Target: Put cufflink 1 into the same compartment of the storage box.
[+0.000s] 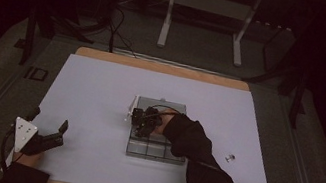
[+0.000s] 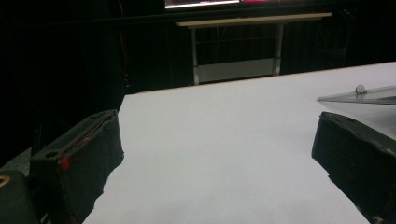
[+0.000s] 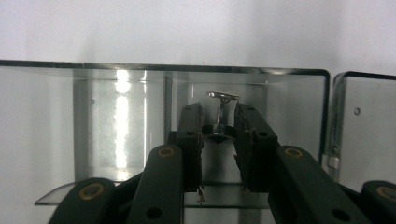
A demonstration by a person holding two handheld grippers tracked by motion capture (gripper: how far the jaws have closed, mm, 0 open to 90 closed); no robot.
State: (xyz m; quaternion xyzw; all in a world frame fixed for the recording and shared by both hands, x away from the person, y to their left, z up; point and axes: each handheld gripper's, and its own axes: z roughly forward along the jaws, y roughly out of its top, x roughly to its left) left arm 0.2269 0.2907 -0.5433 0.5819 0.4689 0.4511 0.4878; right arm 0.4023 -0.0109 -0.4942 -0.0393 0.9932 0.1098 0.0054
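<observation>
Right claw [image 3: 218, 128]: you are gripping a small metal pin [image 3: 222, 112], jaws nearly shut | Position: pin is standing upright over a compartment of the clear box [image 1: 174, 158] | Left claw [image 1: 48, 128]: you are resting it wide open, empty, well apart.

The left gripper [image 2: 212, 154] gapes wide above the white table [image 2: 224, 130] — a clear lid [image 2: 362, 94] lies far right.
</observation>
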